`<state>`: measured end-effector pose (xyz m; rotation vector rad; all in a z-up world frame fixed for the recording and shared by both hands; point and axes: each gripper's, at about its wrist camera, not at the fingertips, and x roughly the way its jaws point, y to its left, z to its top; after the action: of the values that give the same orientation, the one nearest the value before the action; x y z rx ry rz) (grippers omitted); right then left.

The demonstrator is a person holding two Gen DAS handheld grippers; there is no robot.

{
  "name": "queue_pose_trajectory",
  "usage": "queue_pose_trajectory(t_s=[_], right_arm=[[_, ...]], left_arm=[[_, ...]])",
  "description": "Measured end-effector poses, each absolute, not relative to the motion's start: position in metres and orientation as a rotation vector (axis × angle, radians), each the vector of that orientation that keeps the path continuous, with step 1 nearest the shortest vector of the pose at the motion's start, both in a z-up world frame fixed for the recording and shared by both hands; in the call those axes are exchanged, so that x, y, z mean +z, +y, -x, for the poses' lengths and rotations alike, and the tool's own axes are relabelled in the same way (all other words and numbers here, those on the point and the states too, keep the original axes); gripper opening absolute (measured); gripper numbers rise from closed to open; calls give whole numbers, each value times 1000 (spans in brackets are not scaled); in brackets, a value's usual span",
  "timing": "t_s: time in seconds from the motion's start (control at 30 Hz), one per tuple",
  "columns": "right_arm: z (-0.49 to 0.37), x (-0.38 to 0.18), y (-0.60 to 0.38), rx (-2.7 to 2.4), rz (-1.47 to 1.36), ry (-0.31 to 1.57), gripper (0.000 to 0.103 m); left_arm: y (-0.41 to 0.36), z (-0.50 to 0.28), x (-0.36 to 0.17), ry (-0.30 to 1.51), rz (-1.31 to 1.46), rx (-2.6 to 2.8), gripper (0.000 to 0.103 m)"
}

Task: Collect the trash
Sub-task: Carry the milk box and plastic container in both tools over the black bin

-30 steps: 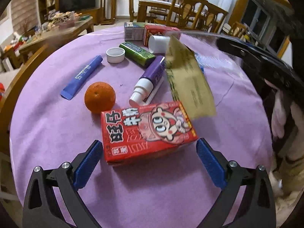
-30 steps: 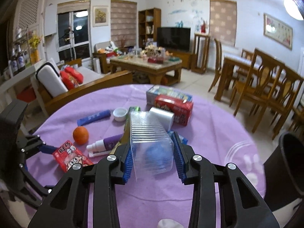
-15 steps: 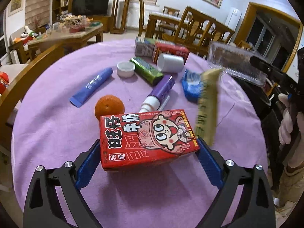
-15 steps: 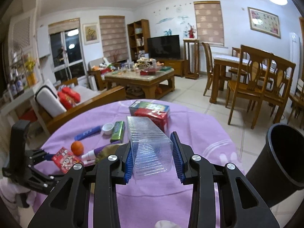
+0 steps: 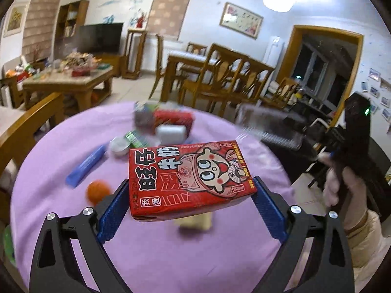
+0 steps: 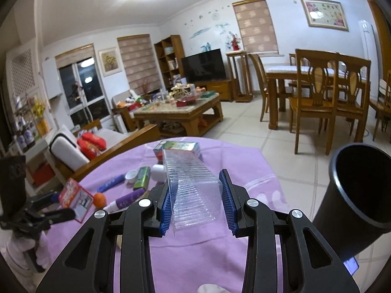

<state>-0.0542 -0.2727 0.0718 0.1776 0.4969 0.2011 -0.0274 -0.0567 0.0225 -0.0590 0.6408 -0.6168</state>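
Note:
My left gripper (image 5: 189, 188) is shut on a red milk carton (image 5: 190, 178) with a cartoon face, held clear above the purple table (image 5: 171, 256). In the right wrist view the same carton (image 6: 73, 195) hangs at the far left. My right gripper (image 6: 195, 180) is shut on a clear ribbed plastic tray (image 6: 193, 190), held over the table's right side; in the left wrist view this tray (image 5: 268, 127) shows blurred at the right. A tall black bin (image 6: 354, 195) stands open-mouthed just right of the right gripper, beyond the table edge. A gold wrapper (image 5: 195, 219) lies on the cloth under the carton.
On the table lie an orange (image 5: 97, 191), a blue tube (image 5: 85, 166), a white cap (image 6: 132, 175), a green pack (image 6: 141, 177), a purple tube (image 6: 127, 199), a white roll (image 5: 171, 133) and boxes (image 6: 180, 147) at the far edge. Wooden chairs (image 6: 317, 102) stand behind.
The left gripper closed on the red carton and lifted it off the table. The right gripper carried the clear tray to the right, toward the black bin. The gold wrapper dropped to the cloth.

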Motion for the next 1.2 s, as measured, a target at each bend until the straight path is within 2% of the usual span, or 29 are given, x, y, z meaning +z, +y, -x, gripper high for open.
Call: queue_pose_trajectory(t_s=[0.3,0.63,0.9,1.2], right_arm=[[82,79,-354,68,-252,432,36],[118,63,-504,-174,-420,341,36],[121,23,-604,-289,-539,350,36],[102,-13,-653,-325,-608,383,36]], left_arm=[[-157,4,46,587,74,-816,93],[-308,-17,55,594,-4,-1029,93],[-417,-26,29,633,-114,-1096,93],[-485,-57,-22,769,-194,-1064,93]])
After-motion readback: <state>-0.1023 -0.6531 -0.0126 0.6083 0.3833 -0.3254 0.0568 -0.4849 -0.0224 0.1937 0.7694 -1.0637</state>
